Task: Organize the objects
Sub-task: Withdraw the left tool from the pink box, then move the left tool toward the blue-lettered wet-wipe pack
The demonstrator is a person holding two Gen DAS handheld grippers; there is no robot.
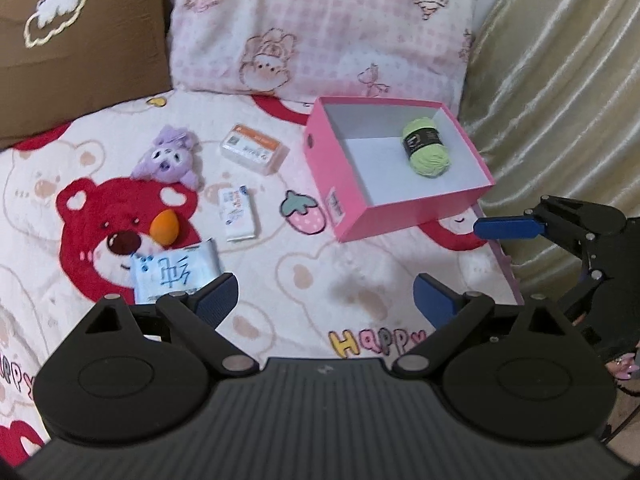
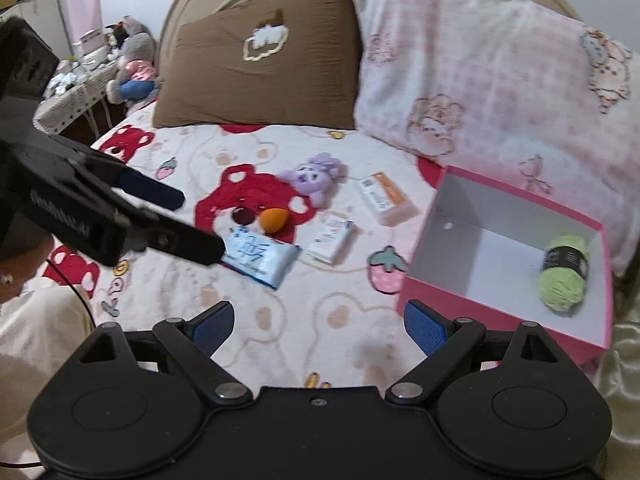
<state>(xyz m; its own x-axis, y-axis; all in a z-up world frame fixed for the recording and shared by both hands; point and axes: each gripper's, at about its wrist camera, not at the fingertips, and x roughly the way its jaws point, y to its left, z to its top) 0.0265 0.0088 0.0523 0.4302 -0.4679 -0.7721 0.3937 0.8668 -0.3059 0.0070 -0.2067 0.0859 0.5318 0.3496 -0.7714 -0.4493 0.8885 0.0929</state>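
Blue-printed tissue pack lies on the bed just beyond the left hand-held gripper, jaws apart, long axis crosswise. From the right hand-held gripper, also apart, it lies farther left; pink box near right.

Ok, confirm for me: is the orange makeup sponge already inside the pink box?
No, the orange makeup sponge lies on the blanket; the pink box holds only green yarn.

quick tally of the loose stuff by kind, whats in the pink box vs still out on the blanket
In the pink box:
yarn ball: 1
On the blanket:
plush toy: 1
orange sponge: 1
tissue pack: 1
small cartons: 2
Total: 6
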